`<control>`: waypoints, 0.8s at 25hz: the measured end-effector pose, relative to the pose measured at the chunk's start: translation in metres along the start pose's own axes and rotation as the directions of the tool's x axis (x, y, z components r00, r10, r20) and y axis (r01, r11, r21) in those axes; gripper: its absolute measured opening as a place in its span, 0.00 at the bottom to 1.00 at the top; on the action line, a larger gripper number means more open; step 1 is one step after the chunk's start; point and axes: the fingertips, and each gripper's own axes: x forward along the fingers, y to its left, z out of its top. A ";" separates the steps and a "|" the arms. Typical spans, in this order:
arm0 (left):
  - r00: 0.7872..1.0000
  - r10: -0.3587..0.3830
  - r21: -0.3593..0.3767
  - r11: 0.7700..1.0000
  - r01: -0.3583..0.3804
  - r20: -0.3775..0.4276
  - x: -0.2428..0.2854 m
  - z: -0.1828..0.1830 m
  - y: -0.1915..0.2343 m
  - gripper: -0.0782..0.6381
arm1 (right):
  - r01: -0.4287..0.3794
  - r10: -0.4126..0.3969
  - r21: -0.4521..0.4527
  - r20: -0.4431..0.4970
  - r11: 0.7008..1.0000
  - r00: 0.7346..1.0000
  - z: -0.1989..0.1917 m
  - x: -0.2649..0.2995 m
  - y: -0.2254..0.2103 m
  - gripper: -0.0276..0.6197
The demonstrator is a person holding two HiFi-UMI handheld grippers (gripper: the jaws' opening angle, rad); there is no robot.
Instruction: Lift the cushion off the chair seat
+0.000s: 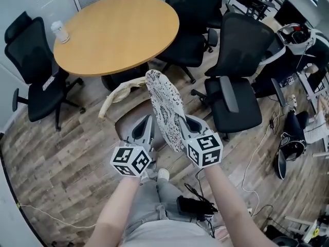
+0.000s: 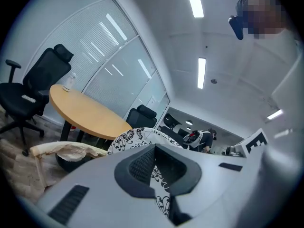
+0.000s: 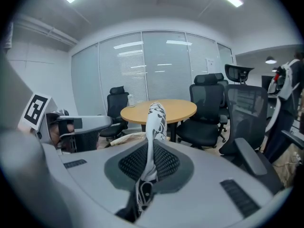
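Note:
A black-and-white patterned cushion (image 1: 164,107) hangs on edge in the air above a chair with a cream back (image 1: 119,94). Its lower edge is pinched from both sides. My left gripper (image 1: 145,138) is shut on the cushion's near left edge, and in the left gripper view the patterned fabric (image 2: 128,137) runs down between the jaws of the left gripper (image 2: 157,170). My right gripper (image 1: 191,130) is shut on the right edge. In the right gripper view the cushion (image 3: 156,122) stands thin and upright out of the right gripper (image 3: 148,164). The chair's seat is mostly hidden beneath the grippers.
A round wooden table (image 1: 118,32) stands just beyond, with a cup (image 1: 60,32) on its left edge. Black office chairs stand to the left (image 1: 36,66) and right (image 1: 236,86). Cables and a black device (image 1: 193,206) lie on the wood floor by the person's legs.

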 end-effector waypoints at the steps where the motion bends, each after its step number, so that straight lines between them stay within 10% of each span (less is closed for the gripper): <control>1: 1.000 -0.006 0.009 1.000 0.005 0.008 0.000 0.007 -0.003 0.11 | 0.002 -0.002 -0.004 0.009 1.000 1.000 0.006 -0.002 0.000 0.10; 20: 0.987 -0.070 0.116 0.992 0.054 0.142 -0.023 0.127 -0.060 0.11 | 0.060 -0.033 -0.113 0.221 0.992 0.975 0.133 -0.049 0.036 0.10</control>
